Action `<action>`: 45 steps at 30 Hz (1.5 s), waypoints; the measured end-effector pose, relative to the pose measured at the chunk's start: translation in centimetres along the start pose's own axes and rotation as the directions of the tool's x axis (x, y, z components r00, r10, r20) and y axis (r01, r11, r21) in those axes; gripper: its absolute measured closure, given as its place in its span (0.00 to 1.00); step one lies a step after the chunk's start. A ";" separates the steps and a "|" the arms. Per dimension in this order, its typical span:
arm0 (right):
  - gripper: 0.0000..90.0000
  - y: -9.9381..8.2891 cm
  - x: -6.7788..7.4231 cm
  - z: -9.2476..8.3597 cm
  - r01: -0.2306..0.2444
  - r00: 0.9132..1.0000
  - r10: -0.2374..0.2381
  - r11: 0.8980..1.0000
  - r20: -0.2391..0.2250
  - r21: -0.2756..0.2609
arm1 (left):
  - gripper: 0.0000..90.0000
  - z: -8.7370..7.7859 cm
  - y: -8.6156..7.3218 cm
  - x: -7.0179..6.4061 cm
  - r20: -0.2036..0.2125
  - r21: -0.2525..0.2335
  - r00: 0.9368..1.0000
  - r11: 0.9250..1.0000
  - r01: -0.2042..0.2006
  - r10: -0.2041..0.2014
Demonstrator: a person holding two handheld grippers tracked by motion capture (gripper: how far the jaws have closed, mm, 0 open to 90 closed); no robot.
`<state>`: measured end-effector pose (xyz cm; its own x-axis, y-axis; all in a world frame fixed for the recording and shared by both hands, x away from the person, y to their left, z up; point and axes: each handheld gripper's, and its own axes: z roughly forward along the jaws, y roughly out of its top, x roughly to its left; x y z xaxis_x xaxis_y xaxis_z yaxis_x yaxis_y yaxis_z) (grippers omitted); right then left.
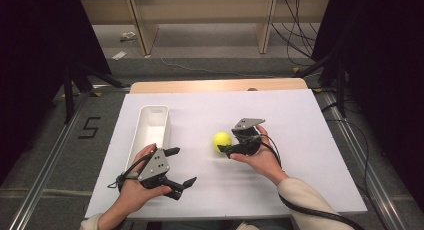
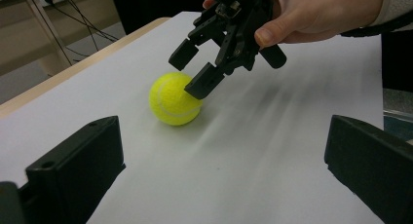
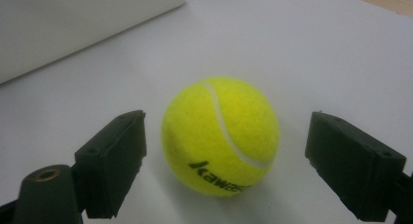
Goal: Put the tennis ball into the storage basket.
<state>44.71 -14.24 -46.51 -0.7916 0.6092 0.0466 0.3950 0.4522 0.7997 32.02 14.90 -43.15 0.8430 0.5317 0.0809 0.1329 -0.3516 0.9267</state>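
Right gripper poised to grasp a tennis ball on the white table.

The white table (image 1: 300, 140) carries an empty white bin (image 1: 150, 132) at the left and, near its centre, the yellow tennis ball (image 1: 221, 141), resting on the surface well apart from the bin. The left gripper (image 1: 182, 167) hangs at the near edge, jaws spread wide and holding nothing, with the ball well ahead of it. The right gripper (image 1: 231, 142) is the nearer one: its jaws stand wide on either side of the ball, which lies directly ahead, between them, neither pad clearly touching the felt. The ball being round, no axis matters; the likely next move is a short advance and closure.
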 end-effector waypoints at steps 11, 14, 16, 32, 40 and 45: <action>0.17 0.1 -0.1 1.3 -0.010 1.000 0.010 1.000 0.001 0.020 | 0.00 0.0 0.0 0.0 0.002 0.000 1.000 1.000 0.000 0.000; 0.17 0.1 -0.1 1.8 -0.013 1.000 0.013 1.000 0.001 0.028 | 0.00 0.0 0.0 0.0 0.001 0.000 1.000 1.000 -0.001 0.001; 0.17 0.1 -0.2 2.0 -0.011 1.000 0.012 0.999 -0.002 0.030 | 0.00 0.0 0.0 0.0 0.002 0.000 1.000 1.000 0.000 0.000; 0.17 0.0 -0.1 3.4 -0.029 0.999 0.029 0.998 -0.012 0.052 | 0.00 -0.1 0.0 0.0 0.002 -0.001 1.000 1.000 -0.001 0.001; 0.17 -0.1 -0.1 4.0 -0.032 0.999 0.034 0.997 -0.016 0.075 | 0.00 -0.2 0.0 0.0 0.003 -0.001 1.000 1.000 -0.001 0.001; 0.18 -0.1 0.0 4.1 -0.026 0.999 0.028 0.997 -0.023 0.076 | 0.00 -0.2 0.0 0.0 0.004 -0.002 1.000 1.000 -0.002 0.002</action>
<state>46.61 -11.59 -49.04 -0.7909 0.6063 0.0831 0.4498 0.4839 0.7507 31.97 15.03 -43.06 0.8456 0.5277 0.0809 0.1305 -0.3513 0.9271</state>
